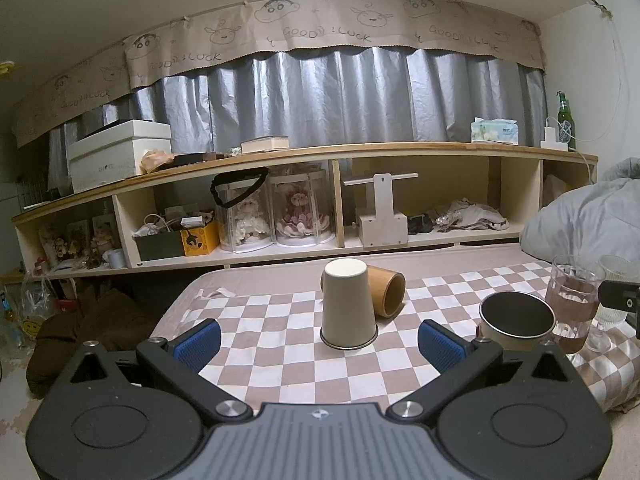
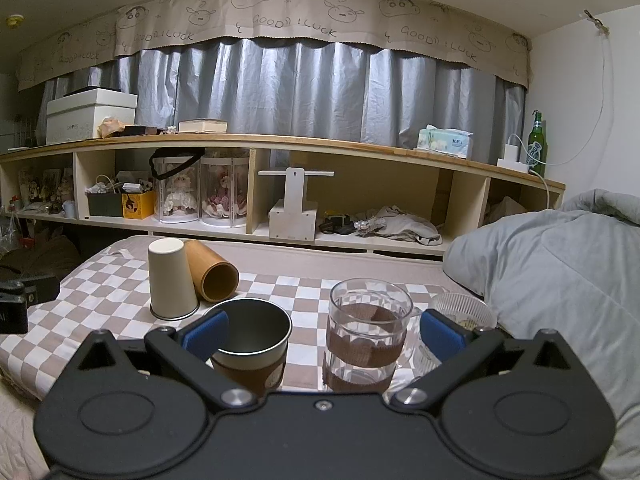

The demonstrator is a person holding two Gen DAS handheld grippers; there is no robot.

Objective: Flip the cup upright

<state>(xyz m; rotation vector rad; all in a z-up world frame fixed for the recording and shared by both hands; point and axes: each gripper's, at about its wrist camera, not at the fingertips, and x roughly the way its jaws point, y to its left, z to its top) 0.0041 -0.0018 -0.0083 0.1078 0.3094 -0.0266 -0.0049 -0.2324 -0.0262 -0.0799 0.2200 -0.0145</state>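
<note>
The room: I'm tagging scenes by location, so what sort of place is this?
Probably a bedroom at home: a grey duvet beside the checkered cloth, curtains and a low shelf with boxed dolls.

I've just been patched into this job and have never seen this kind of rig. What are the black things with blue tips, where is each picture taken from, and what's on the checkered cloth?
Each picture comes from a camera mounted on a handheld two-finger gripper, looking forward along its blue-padded fingers. The left gripper is open and empty, facing the upside-down cream cup, the one to flip. A wooden cup lies on its side behind it. The right gripper is also open and empty, looking over an upright dark-lined cup, a glass mug and a ribbed glass. All sit on the checkered cloth.
</note>
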